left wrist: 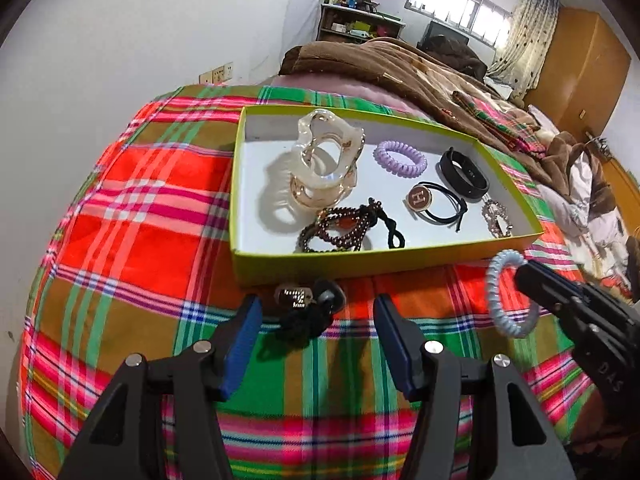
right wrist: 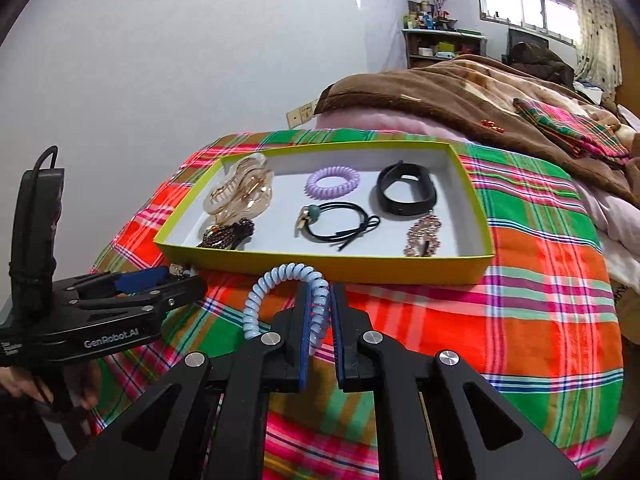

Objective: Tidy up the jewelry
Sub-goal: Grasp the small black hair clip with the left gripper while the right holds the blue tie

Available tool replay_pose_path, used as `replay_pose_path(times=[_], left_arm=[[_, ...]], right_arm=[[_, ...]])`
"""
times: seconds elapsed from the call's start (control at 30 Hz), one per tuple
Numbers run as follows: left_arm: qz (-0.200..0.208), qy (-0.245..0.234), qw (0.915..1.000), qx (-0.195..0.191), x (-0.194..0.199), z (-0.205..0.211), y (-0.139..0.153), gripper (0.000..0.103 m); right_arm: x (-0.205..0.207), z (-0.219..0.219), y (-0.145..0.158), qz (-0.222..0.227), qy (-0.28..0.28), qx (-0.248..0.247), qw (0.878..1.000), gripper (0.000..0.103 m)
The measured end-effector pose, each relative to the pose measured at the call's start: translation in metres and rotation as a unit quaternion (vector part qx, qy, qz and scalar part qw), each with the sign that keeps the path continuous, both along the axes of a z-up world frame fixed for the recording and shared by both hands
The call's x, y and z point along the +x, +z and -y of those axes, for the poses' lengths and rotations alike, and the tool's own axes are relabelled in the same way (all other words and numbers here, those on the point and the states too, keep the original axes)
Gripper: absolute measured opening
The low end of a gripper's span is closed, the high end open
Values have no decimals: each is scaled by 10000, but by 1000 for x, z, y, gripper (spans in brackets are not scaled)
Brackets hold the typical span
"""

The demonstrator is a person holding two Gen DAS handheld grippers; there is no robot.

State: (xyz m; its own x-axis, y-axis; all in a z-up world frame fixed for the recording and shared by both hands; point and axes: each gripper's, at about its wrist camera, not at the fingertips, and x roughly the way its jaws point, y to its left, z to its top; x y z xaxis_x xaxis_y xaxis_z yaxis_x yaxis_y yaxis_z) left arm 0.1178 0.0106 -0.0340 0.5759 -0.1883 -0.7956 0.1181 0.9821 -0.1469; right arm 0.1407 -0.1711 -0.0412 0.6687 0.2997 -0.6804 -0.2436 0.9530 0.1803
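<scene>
A yellow-green tray (left wrist: 360,261) (right wrist: 332,267) lies on the plaid cloth. It holds a clear hair claw (left wrist: 326,160), a purple coil tie (left wrist: 400,157), a black band (left wrist: 464,173), a black tie with an H button (left wrist: 420,197), a dark bead bracelet (left wrist: 340,228) and a rhinestone clip (left wrist: 496,218). My left gripper (left wrist: 316,312) is open just above a black hair tie with a metal charm (left wrist: 304,312) in front of the tray. My right gripper (right wrist: 320,296) is shut on a pale blue coil tie (right wrist: 276,288), held near the tray's front edge.
The plaid cloth (left wrist: 140,216) covers a bed. A brown blanket (right wrist: 460,96) lies heaped behind the tray, with a folded plaid cloth (right wrist: 572,128) on it. A white wall is on the left; shelves and a window are far back.
</scene>
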Motion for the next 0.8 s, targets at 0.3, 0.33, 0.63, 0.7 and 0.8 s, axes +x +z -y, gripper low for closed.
replay_pose_path(times=[0.3,0.33,0.63,0.7,0.8], left_arm=[[75,113,9996,243,-1,6,-1,59],[86,121,9995,284,-1,7,-1,57],[114,178,9983,538,0,9,-1,36],[124,173,9982,562,-1,10,0,35],[143,141,9981,575,-3,11,1,33]], right_arm=[[1,6,0,21,-13,75,10000,10],[1,7,-1,20,-10,84,10000,10],[2,8,-1,20,-29,101,9999,10],[2,8,-1,17,-31,100,9999,10],[2,8,-1,25,-37,103,9999,10]])
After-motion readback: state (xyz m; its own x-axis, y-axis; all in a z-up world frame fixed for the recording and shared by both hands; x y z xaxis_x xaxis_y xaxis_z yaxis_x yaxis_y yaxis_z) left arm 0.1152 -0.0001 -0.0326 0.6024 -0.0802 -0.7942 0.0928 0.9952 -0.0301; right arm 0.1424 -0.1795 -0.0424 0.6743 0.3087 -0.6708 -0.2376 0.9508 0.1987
